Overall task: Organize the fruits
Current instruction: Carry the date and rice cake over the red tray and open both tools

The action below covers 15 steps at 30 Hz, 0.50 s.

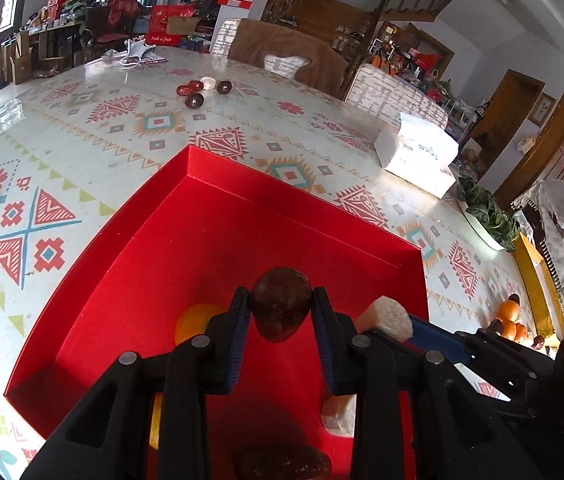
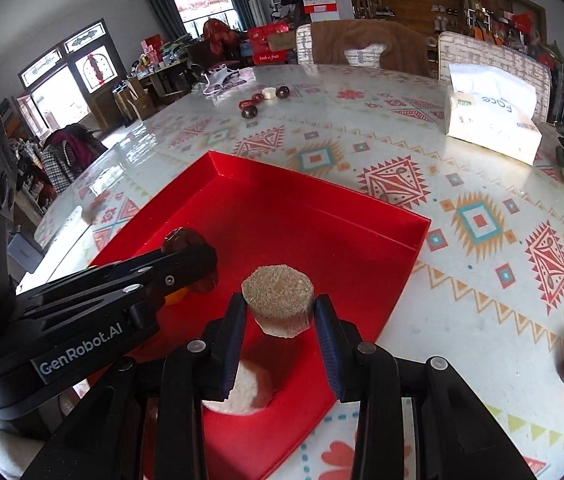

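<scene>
Red tray (image 1: 209, 216) lies below both loads. Left hand-held gripper (image 1: 280, 312) clamps a dark round fruit (image 1: 279, 308); right hand-held gripper (image 2: 280, 320) clamps a tan disc (image 2: 277, 300). Risk — close-set arms collide, or either piece rolls on release.

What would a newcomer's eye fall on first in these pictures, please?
The bright red tray on the patterned table stands out at once. Over it, the left hand-held gripper holds a dark brown fruit and the right hand-held gripper a tan round cake. A white tissue pack sits at the table's far right.
</scene>
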Motion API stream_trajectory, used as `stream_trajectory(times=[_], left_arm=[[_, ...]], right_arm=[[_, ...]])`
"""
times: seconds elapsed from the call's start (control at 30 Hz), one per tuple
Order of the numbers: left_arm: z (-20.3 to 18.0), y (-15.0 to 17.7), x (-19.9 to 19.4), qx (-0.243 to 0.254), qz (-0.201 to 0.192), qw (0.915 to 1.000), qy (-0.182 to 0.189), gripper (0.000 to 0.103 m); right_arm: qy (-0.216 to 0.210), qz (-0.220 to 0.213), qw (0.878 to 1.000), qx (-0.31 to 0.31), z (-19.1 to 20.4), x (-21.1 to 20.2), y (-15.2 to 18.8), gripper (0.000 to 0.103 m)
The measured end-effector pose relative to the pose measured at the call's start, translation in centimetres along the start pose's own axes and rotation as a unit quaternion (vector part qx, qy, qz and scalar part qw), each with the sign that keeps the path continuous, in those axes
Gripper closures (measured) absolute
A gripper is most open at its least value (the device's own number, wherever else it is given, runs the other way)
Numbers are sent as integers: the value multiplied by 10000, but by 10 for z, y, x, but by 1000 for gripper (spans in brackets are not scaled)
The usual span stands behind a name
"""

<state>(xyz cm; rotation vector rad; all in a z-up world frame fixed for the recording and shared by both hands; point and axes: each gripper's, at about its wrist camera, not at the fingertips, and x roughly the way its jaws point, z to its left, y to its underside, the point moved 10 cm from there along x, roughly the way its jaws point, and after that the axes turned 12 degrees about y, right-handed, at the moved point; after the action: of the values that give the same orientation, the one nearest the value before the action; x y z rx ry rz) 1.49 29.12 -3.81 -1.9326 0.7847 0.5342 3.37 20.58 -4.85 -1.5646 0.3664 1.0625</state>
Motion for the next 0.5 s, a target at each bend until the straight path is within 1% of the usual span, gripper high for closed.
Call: stream_trajectory(times=[0.07, 0.13, 0.2, 0.23, 0.3, 0.4, 0.5], left_arm=[[2, -1, 4, -48, 6, 10000, -8, 73], [3, -2, 6, -67, 2, 10000, -6, 70], [2, -2, 8, -67, -23, 10000, -4, 60], [2, -2, 8, -61, -41, 10000, -7, 58], [1, -3, 6, -49, -83, 10000, -3, 49], [0, -5, 2, -65, -143, 9999, 10, 43], [0, -7, -2, -110, -189, 9998, -5, 40]], right_arm=[[35, -2, 10000, -8, 0, 3, -1, 64], [46, -6, 10000, -14, 0, 4, 0, 64], [33, -12, 10000, 31, 0, 4, 0, 64], [16, -8, 10000, 86, -1, 5, -1, 64], [-18, 7, 9999, 148, -3, 6, -1, 64], [-39, -23, 9998, 191, -4, 5, -2, 64], [-66, -69, 9997, 238, -6, 2, -3, 60]])
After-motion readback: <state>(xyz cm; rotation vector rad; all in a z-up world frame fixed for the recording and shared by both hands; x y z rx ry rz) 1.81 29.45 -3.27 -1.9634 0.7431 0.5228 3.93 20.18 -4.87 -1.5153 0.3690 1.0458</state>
